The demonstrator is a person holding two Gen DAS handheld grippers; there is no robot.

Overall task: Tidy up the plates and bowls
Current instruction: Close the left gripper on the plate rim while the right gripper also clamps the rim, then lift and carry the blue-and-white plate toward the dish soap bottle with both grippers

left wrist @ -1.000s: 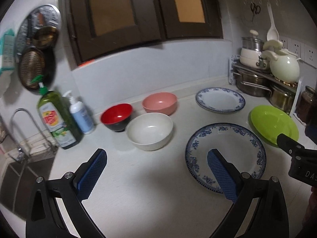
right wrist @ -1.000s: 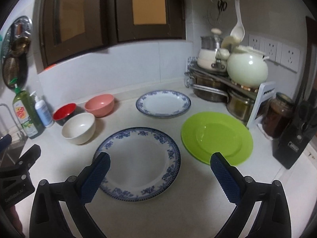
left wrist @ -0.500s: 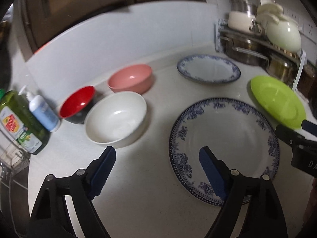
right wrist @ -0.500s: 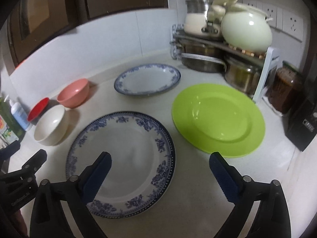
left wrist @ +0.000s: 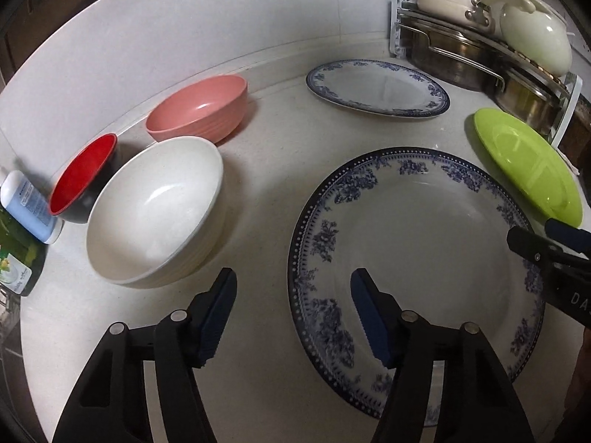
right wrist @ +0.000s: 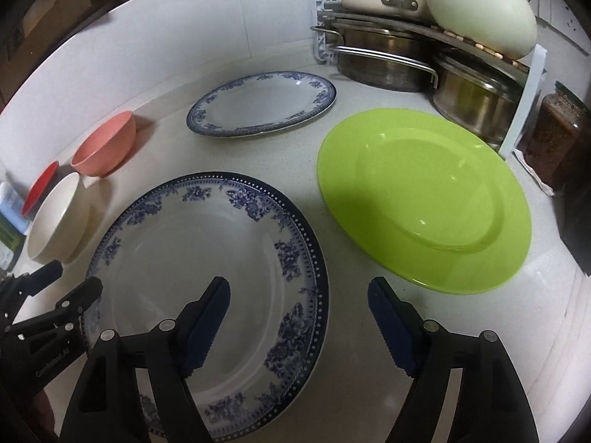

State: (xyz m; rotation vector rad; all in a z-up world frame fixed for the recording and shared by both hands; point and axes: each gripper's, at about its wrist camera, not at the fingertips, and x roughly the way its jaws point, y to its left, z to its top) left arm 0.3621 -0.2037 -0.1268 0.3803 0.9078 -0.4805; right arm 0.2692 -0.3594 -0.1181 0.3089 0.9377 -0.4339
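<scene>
Both grippers straddle opposite rims of the large blue-patterned plate (left wrist: 417,269) on the white countertop (left wrist: 266,170), apparently to lift it from both sides. The left gripper (left wrist: 293,313) brackets its left rim, the right gripper (right wrist: 299,319) its right rim. Each pair of jaws has just been closing, with the rim between them but not yet pinched.

The left view shows the white bowl (left wrist: 155,206), red bowl (left wrist: 83,177) and pink bowl (left wrist: 199,109) clustered far left. The right view shows the whole green plate (right wrist: 424,199), the smaller blue-patterned plate (right wrist: 262,105) beyond and a brown jar (right wrist: 554,136) far right.
</scene>
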